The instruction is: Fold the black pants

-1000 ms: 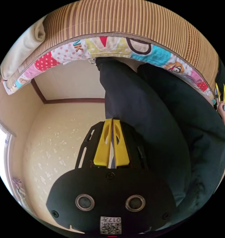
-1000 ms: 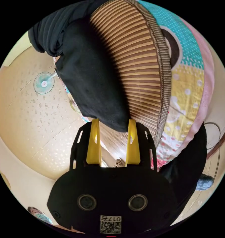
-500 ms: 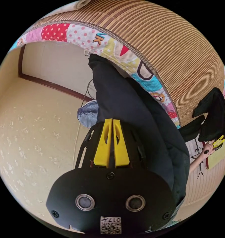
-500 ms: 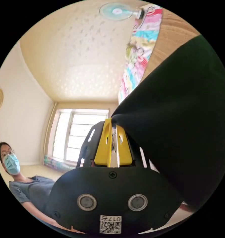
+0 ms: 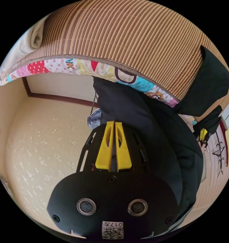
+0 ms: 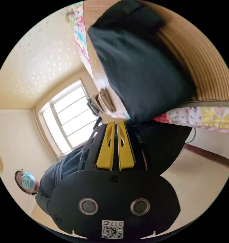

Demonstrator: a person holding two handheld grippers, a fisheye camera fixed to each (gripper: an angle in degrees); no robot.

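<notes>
Yellow jaws up close in the left gripper view: the left gripper has them pressed together on a fold of the black pants, dark cloth showing in the thin slit between them. From that pinch the pants run up to the edge of the bed and drape off it, with more of the fabric hanging to the right of the gripper body. Further right in the same view, the right gripper shows small, its yellow tips against another part of the pants that lies up on the striped mat. Under the mat runs a patchwork quilt, and a beige folded cloth rests at the mat's far left. Past the hanging cloth a grey bundle sits on the pale patterned floor.

Over in the right gripper view, the jaws are drawn close with black cloth between them. The pants bulk up just above, lying on the mat and spilling over the quilt's edge. Beyond, a person in a grey top stands near a bright window.
</notes>
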